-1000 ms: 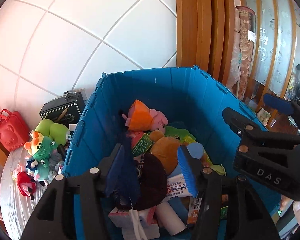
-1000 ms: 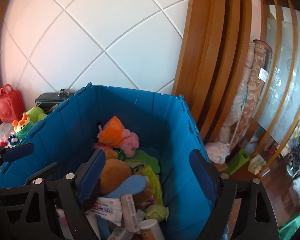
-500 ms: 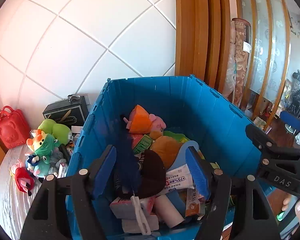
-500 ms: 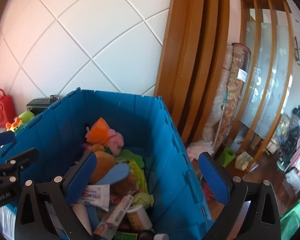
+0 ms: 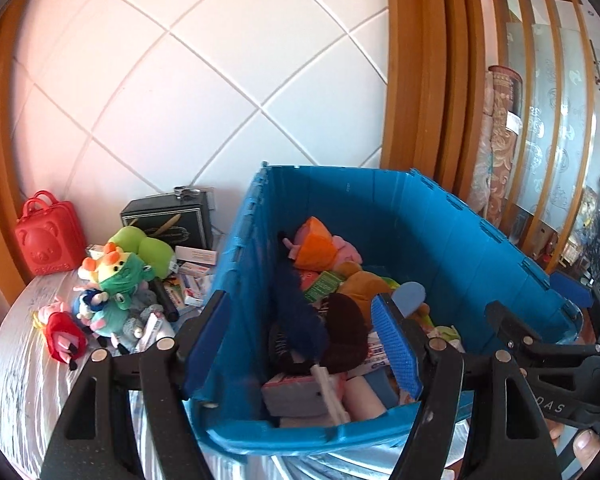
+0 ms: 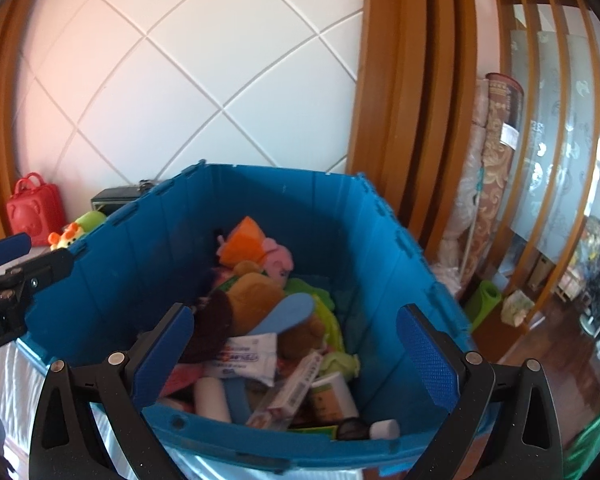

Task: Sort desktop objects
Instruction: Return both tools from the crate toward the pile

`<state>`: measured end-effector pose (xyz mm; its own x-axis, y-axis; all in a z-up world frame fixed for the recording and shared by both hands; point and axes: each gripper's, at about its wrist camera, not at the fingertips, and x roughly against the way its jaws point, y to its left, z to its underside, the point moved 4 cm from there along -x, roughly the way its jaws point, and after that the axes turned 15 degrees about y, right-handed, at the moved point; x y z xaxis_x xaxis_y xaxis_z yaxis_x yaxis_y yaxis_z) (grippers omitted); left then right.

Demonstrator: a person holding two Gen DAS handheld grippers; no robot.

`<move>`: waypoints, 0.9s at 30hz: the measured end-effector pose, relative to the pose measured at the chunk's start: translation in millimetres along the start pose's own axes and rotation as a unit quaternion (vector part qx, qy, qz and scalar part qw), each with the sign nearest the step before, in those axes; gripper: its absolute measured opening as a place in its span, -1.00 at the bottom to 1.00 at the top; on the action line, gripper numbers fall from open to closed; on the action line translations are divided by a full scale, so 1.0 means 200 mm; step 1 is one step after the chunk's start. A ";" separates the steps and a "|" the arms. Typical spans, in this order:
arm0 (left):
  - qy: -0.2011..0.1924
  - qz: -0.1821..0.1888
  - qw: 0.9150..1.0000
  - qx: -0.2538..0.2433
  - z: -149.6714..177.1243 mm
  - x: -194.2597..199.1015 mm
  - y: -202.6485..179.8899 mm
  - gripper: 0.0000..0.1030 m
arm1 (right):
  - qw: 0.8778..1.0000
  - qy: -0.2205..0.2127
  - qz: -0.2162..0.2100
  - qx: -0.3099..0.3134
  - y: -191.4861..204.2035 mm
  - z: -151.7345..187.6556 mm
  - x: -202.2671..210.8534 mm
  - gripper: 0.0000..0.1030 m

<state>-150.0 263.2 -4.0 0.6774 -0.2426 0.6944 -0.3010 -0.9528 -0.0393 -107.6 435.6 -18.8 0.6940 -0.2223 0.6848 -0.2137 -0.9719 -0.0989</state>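
1. White diagonal-tiled wall as landmark, filling the background.
2. Wooden door frame just right of that wall.
3. Rolled patterned carpet upright, further right of the wall, beside the frame.
4. Frosted glass partition with wooden slats, far right of the wall.
5. Green roll on the dark floor, low and right of the wall.

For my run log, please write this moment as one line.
left tongs: open, empty | right tongs: open, empty | blue crate: full of toys | both above crate

Left gripper: jaws spread wide, holding nothing, level.
Right gripper: jaws spread wide, holding nothing.
Spacing: the 2 grippers sit side by side, apart.
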 end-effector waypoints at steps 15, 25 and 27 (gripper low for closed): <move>-0.005 -0.066 0.994 0.087 0.21 0.14 0.92 0.40 | 0.997 -0.027 -0.061 0.049 0.71 -0.06 0.11 1.00; 0.053 -0.107 0.986 0.119 0.47 0.14 1.73 0.40 | 0.991 -0.012 -0.095 0.090 1.51 -0.05 0.16 1.00; 0.062 -0.114 0.983 0.129 0.51 0.13 1.88 0.40 | 0.991 -0.009 -0.096 0.097 1.62 -0.03 0.15 1.00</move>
<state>-177.1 -119.9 -74.5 0.6151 -0.0089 0.7884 0.0398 -0.9983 -0.0423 -160.6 114.1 -25.6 0.7219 -0.0306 0.6913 0.0587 -0.9927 -0.1052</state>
